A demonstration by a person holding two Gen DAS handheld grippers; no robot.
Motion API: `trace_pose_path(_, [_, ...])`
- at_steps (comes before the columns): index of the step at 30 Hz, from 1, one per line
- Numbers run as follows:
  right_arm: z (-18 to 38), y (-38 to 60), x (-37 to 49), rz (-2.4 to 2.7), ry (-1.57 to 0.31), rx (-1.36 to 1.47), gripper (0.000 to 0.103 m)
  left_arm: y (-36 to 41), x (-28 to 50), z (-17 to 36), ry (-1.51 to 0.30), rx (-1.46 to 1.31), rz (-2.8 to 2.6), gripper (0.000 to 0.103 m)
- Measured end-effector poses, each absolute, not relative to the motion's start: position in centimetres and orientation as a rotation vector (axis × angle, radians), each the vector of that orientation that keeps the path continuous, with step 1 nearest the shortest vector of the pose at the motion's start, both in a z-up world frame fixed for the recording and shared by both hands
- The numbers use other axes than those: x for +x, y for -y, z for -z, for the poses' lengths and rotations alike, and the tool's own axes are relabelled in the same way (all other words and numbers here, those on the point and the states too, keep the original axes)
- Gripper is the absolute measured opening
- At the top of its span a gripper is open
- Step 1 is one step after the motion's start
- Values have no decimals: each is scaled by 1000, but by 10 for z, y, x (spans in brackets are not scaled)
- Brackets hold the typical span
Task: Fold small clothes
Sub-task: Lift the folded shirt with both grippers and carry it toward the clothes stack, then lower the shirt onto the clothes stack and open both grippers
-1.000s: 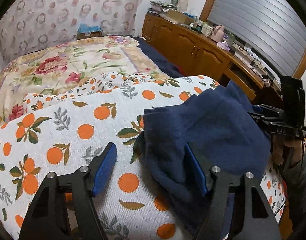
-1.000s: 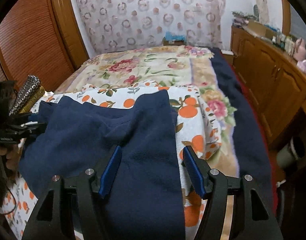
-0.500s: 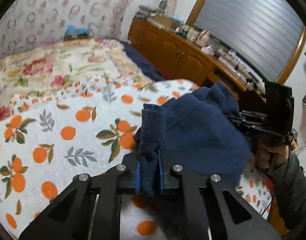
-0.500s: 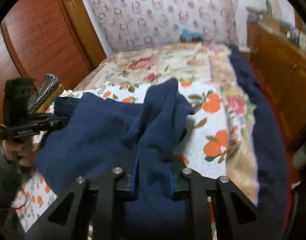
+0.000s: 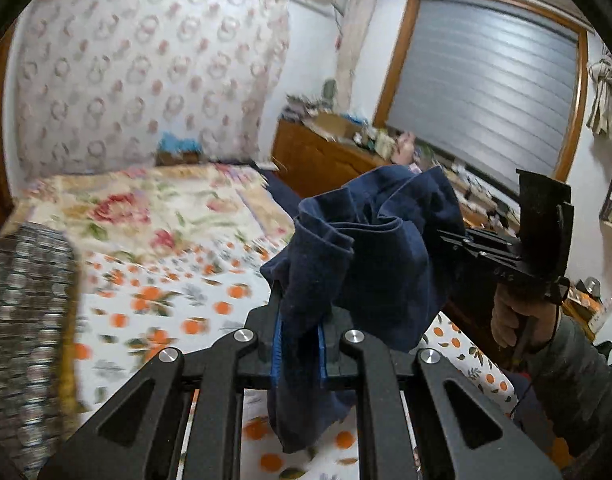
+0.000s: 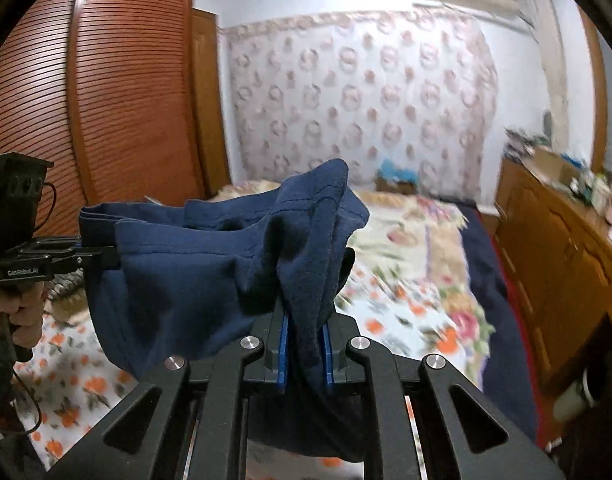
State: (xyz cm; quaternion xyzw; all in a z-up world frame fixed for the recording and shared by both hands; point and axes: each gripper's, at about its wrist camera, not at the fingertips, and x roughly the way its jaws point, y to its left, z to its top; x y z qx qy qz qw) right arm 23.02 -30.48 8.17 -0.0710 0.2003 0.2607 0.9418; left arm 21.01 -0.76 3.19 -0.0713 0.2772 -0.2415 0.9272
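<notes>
A dark navy garment [image 5: 370,256] hangs in the air between my two grippers, above the orange-print sheet [image 5: 153,312] on the bed. My left gripper [image 5: 299,340] is shut on one bunched edge of it. My right gripper [image 6: 305,352] is shut on the other edge, and the garment [image 6: 177,276] sags between the two. In the left wrist view the right gripper [image 5: 458,242] shows at the right, held by a hand. In the right wrist view the left gripper [image 6: 105,258] shows at the left.
A floral quilt [image 5: 145,208] covers the far half of the bed. A wooden cabinet [image 6: 562,256] with clutter on top runs along the right side. A wooden wardrobe [image 6: 105,100] stands at the left. A patterned grey object [image 5: 25,320] lies at the bed's near left.
Both grippers closed on the navy garment, then lifted it off the bed. It now hangs stretched between them in the air, and both cameras tilt up toward the walls.
</notes>
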Motion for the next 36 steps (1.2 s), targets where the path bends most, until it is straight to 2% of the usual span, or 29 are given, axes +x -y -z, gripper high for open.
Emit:
trace_pose_path(6, [-102,239,235,-668,-340,-179,13,-60,172,-52,-495,-160,361,14])
trace_pose_path(13, [-117,147,277,-821,-299,-241,13,-131,139,-52,-444,-212,195,14])
trace_pose_path(21, [-103,26,376,-966,-384,-385,12,-202,135,2,-491,-279,-25,14])
trace_pose_path(27, [-84,-45,436,-984,-446,-451,11,-223,129,34,-539,-338,-85,14])
trace_pose_path(35, [-69,-89,461,-972,-530,-472,12,-231,123,53,-568,-347,-137,14])
trace_pose_path(36, [-68,-91,461,-962,-532,-470,16,-230,121,53,-569,-346,-137,14])
